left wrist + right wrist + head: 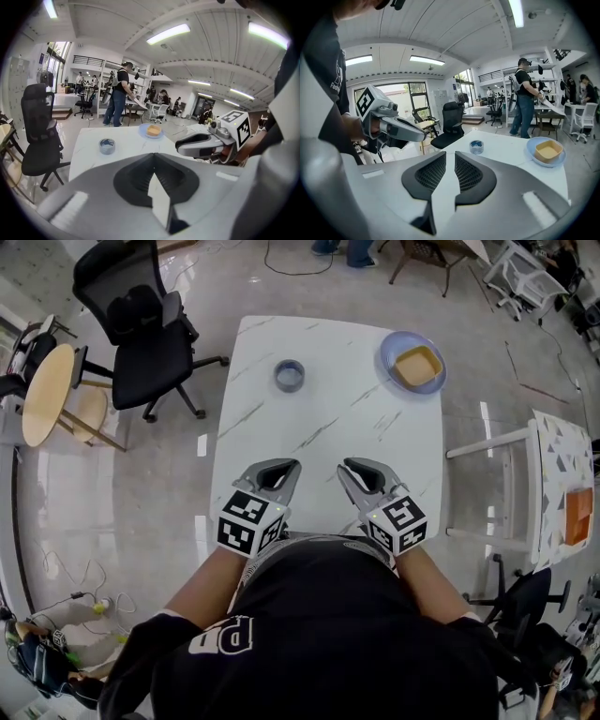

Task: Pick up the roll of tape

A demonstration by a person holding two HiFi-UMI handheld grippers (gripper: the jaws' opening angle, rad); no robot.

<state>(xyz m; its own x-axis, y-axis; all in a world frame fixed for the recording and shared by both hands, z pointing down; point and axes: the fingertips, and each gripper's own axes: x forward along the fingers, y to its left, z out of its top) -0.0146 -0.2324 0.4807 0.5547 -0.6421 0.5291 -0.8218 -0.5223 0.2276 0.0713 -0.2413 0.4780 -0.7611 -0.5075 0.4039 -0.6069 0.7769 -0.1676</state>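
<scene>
The roll of tape (289, 375) is a grey-blue ring lying flat on the far left part of the white marbled table (328, 427). It also shows small in the left gripper view (107, 146) and the right gripper view (476, 146). Both grippers hover side by side over the table's near edge, well short of the tape. My left gripper (292, 465) (153, 154) has its tips touching and holds nothing. My right gripper (343, 467) (450, 157) shows a narrow slit between its pads with nothing in it.
A blue plate (413, 363) with a tan square container on it sits at the far right corner. A black office chair (145, 329) and a round wooden table (47, 395) stand left of the table, another white table (562, 488) to the right. People stand far behind.
</scene>
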